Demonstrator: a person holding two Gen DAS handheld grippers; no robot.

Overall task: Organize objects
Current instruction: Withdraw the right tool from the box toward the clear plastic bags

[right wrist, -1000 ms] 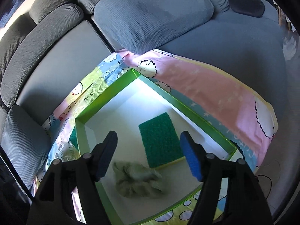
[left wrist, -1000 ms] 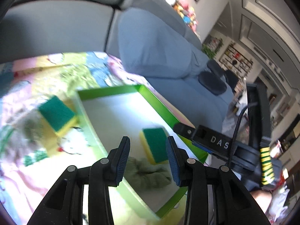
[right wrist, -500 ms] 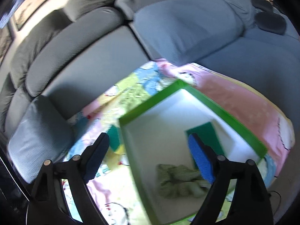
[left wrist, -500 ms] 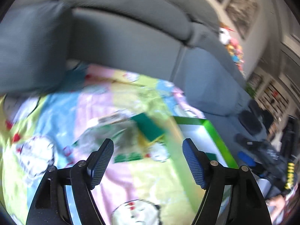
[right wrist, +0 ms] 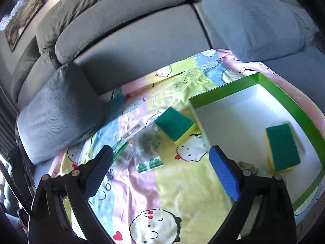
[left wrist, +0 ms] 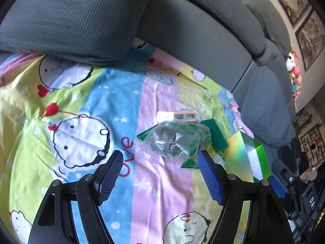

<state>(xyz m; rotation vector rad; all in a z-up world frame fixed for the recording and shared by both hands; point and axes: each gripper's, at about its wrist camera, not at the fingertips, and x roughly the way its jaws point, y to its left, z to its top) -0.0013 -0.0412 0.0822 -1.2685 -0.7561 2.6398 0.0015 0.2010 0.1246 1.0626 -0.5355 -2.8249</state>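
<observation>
Blanket [left wrist: 154,183] bare beside box rim [right wrist: 223,88]

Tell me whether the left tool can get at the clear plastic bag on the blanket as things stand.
Probably yes. The left tool is open and empty, and the clear plastic bag lies just ahead of it on the blanket with nothing between. The sponge beside the bag could get nudged.

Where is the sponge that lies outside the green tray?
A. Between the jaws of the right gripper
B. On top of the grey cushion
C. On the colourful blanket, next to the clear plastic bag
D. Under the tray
C: the sponge lies on the blanket, next to the plastic bag, just outside the tray.
</observation>
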